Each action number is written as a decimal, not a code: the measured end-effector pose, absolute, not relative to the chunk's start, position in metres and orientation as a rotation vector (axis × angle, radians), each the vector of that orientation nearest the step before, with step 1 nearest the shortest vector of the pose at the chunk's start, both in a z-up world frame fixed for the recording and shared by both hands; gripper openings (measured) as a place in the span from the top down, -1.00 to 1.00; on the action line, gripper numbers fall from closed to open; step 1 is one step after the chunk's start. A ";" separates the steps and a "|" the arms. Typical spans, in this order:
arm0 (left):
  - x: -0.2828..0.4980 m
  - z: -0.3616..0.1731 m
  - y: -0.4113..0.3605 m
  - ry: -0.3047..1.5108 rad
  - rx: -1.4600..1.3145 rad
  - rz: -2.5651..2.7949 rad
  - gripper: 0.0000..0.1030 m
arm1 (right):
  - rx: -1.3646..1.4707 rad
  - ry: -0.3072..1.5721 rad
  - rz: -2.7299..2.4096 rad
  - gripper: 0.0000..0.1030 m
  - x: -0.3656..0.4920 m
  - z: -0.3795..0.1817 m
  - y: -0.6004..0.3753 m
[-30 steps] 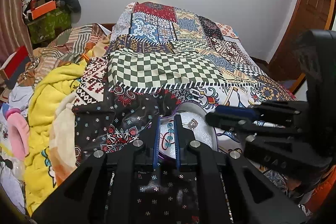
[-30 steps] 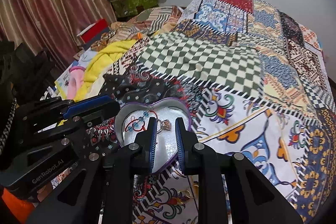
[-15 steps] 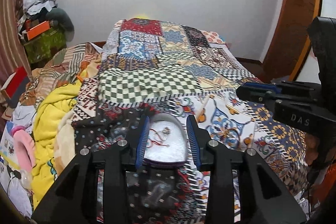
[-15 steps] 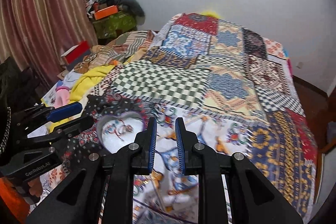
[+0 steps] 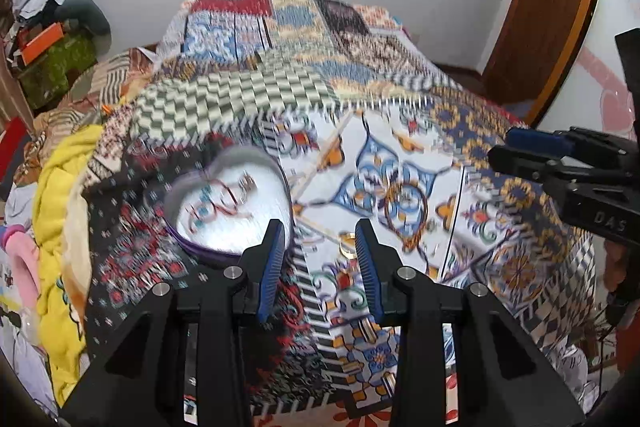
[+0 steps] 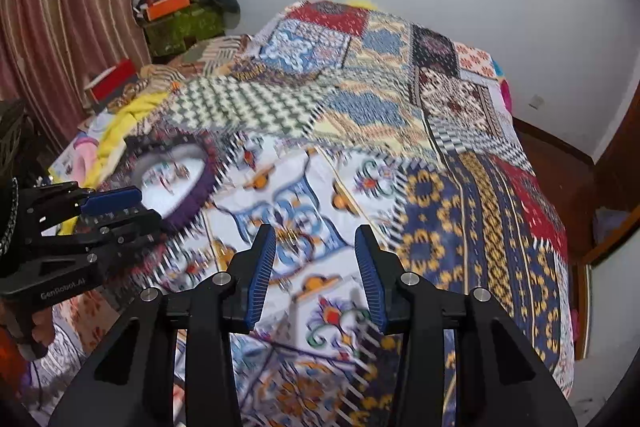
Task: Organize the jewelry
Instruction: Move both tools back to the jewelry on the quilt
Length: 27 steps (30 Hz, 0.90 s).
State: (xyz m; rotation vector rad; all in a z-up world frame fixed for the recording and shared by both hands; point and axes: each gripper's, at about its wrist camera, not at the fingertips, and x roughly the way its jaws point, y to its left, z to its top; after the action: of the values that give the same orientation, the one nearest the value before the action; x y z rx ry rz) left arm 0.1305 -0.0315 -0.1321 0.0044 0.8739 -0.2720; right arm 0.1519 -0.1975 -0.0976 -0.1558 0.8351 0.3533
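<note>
One heart-shaped tin point(image 5: 232, 211) sits on the patchwork quilt point(image 5: 400, 131) near the bed's left edge, holding tangled jewelry point(image 5: 224, 199), count unclear through blur. One gold ring point(image 5: 347, 246) shows only in the left view. Two grippers: left gripper point(image 5: 320, 259) and right gripper point(image 6: 316, 263) both gape empty, held above the quilt.

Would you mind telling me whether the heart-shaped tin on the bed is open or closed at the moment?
Open. The heart-shaped tin has no lid on it, and its silvery inside shows, with a red cord and small jewelry pieces lying in it.
</note>
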 end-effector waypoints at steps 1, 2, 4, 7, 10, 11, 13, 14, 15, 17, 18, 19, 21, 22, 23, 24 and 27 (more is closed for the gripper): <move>0.130 -0.137 -0.033 0.887 0.004 -0.275 0.31 | -0.155 0.847 0.351 0.27 0.152 -0.101 -0.201; 0.129 -0.141 -0.034 0.900 0.001 -0.279 0.31 | -0.154 0.854 0.350 0.27 0.150 -0.103 -0.203; 0.129 -0.149 -0.037 0.924 -0.002 -0.286 0.31 | -0.149 0.879 0.347 0.27 0.149 -0.110 -0.207; 0.129 -0.161 -0.043 0.963 -0.001 -0.301 0.31 | -0.137 0.907 0.352 0.27 0.145 -0.119 -0.209; 0.130 -0.171 -0.050 0.989 0.008 -0.314 0.31 | -0.136 0.928 0.360 0.27 0.141 -0.126 -0.207; 0.131 -0.174 -0.052 0.997 0.012 -0.318 0.31 | -0.138 0.934 0.363 0.26 0.140 -0.129 -0.206; 0.132 -0.179 -0.055 1.008 0.014 -0.324 0.31 | -0.144 0.950 0.370 0.26 0.140 -0.134 -0.204; 0.133 -0.182 -0.056 1.014 0.013 -0.325 0.31 | -0.145 0.959 0.375 0.24 0.140 -0.136 -0.202; 0.134 -0.184 -0.057 1.017 0.012 -0.325 0.31 | -0.148 0.968 0.381 0.23 0.140 -0.139 -0.200; 0.135 -0.186 -0.057 1.010 0.014 -0.325 0.31 | -0.157 0.975 0.387 0.21 0.140 -0.142 -0.197; 0.135 -0.186 -0.057 1.007 0.014 -0.327 0.31 | -0.165 0.979 0.392 0.21 0.140 -0.144 -0.195; 0.135 -0.186 -0.058 1.004 0.014 -0.329 0.31 | -0.170 0.982 0.397 0.21 0.141 -0.146 -0.193; 0.136 -0.187 -0.059 1.001 0.018 -0.335 0.31 | -0.172 0.988 0.403 0.21 0.144 -0.149 -0.189; 0.137 -0.187 -0.059 0.999 0.021 -0.336 0.31 | -0.174 0.994 0.402 0.21 0.147 -0.152 -0.188; 0.136 -0.187 -0.060 0.994 0.027 -0.338 0.31 | -0.179 0.998 0.397 0.21 0.149 -0.154 -0.187; 0.136 -0.188 -0.060 0.991 0.031 -0.340 0.31 | -0.185 1.000 0.391 0.21 0.151 -0.156 -0.186; 0.136 -0.189 -0.062 0.979 0.047 -0.345 0.37 | -0.206 1.017 0.390 0.21 0.156 -0.162 -0.182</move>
State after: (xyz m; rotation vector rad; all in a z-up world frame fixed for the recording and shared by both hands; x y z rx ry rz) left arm 0.1356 -0.0623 -0.1886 0.0467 0.9787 -0.3448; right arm 0.1565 -0.1824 -0.1616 -0.2056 1.0172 0.3901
